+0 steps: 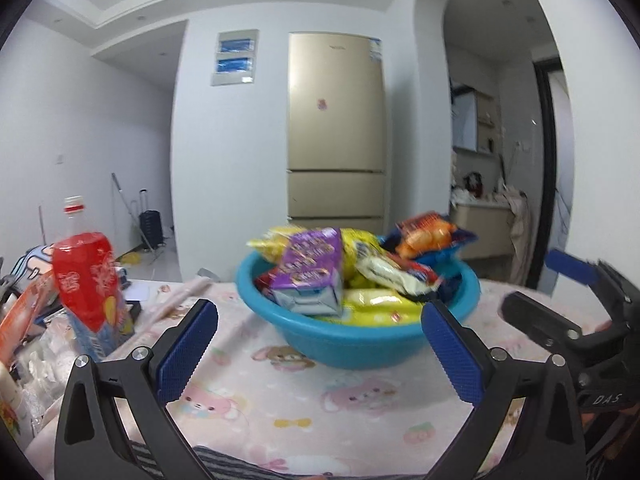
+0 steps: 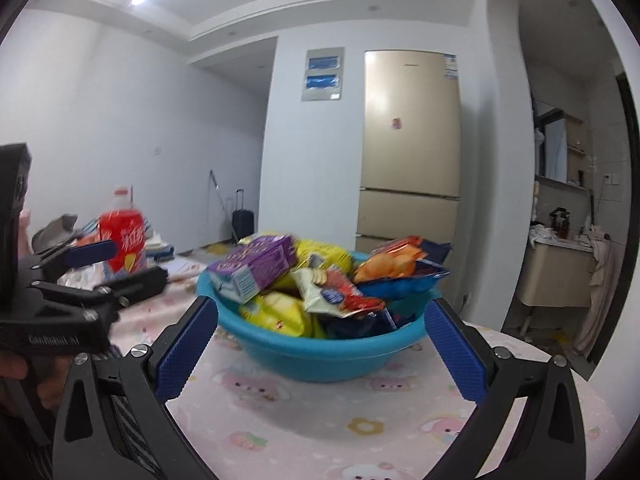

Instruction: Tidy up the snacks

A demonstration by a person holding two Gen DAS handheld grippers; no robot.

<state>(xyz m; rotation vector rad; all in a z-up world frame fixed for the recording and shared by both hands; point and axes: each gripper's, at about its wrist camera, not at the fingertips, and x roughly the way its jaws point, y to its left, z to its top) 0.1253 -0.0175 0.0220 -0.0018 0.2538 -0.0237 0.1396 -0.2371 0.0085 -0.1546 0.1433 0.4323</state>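
A blue basin heaped with snacks sits on a table covered in a pink cartoon-print cloth, with two hand-held claws hovering at its near side. The left claw has its blue-padded fingers spread wide and holds nothing; the basin shows between them in the left wrist view. The right claw is likewise spread apart and empty, its fingers framing the basin's two sides in the right wrist view. Neither claw touches the basin.

On top of the pile, a purple box leans at the left, beside yellow packets and a white-and-red packet. An orange-and-blue bag rests at the right rim. All are blurred, so their labels cannot be read.

To the left of the basin, well apart from it, a red-labelled bottle stands among loose clutter on the table. A beige fridge stands against the white wall behind, and a dark suitcase waits on the floor near the far corner.
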